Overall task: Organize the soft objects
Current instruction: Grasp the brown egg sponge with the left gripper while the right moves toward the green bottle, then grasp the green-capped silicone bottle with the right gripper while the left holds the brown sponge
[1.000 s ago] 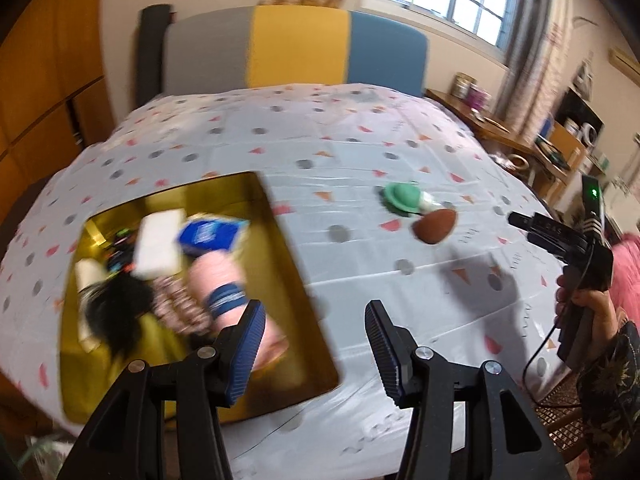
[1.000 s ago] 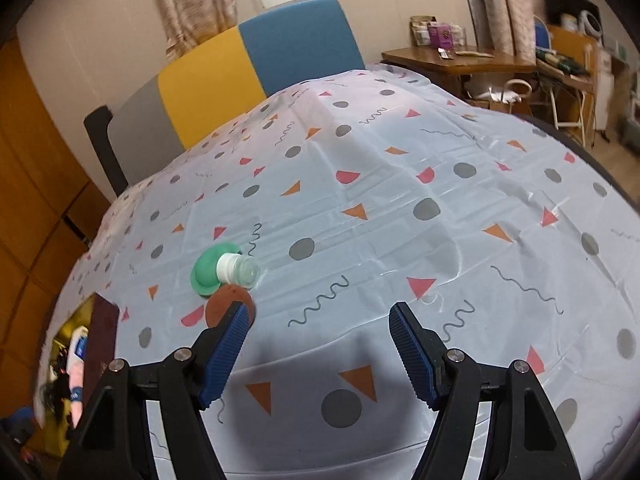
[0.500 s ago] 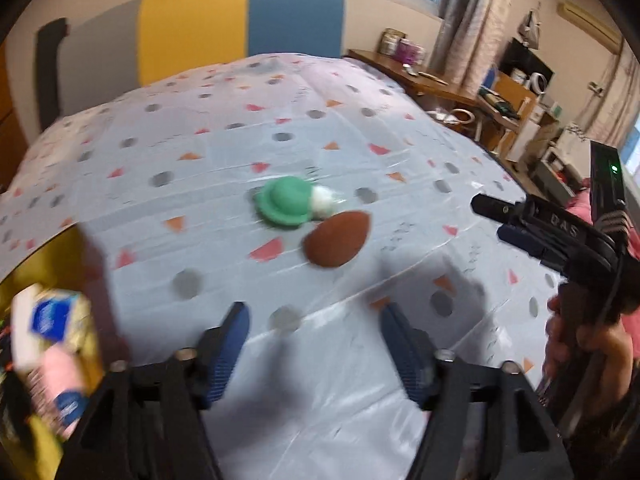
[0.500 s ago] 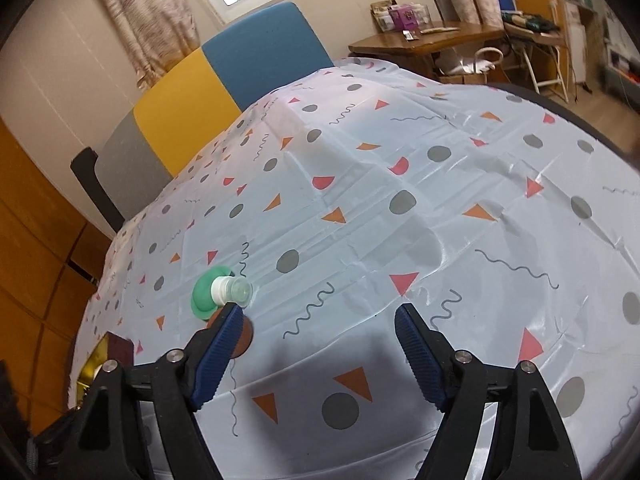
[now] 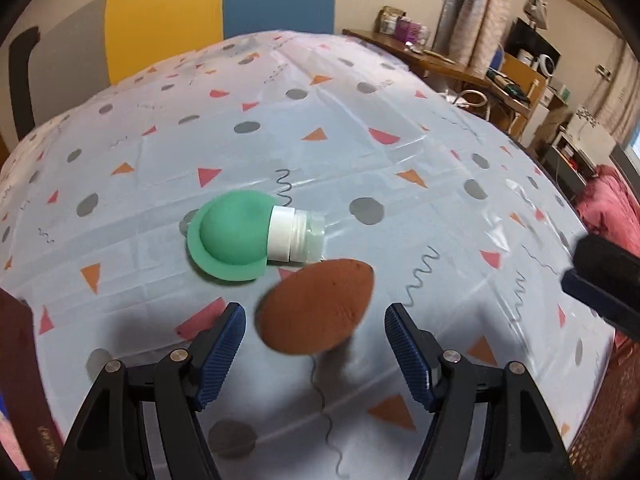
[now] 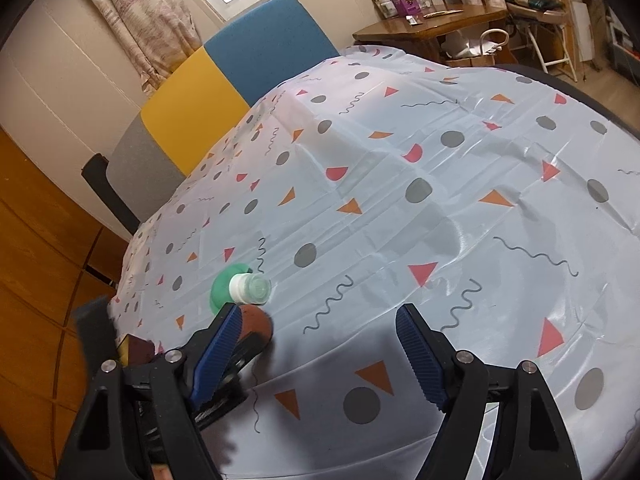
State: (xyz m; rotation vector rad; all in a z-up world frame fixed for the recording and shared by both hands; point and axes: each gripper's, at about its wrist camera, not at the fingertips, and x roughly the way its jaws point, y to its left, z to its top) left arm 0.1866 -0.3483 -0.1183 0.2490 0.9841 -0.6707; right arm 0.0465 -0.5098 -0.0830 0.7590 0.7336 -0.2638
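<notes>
A brown egg-shaped sponge lies on the patterned tablecloth, just beyond my left gripper. The left gripper is open, with the sponge in line with the gap between its fingers and untouched. Behind the sponge rests a green domed silicone piece with a white collar and clear bottle neck. My right gripper hovers open over bare cloth with nothing between its fingers. In the right wrist view the green piece and the sponge sit past its left finger, the sponge partly hidden.
The dark red wall of the gold-lined box stands at the left table edge. A grey, yellow and blue chair back is behind the table. A wooden desk and pink bedding lie to the right.
My left gripper has swung right from over the box, leaving the pink item there, and dropped toward the sponge with wider jaws. The right gripper stayed in place and rolled slightly.
</notes>
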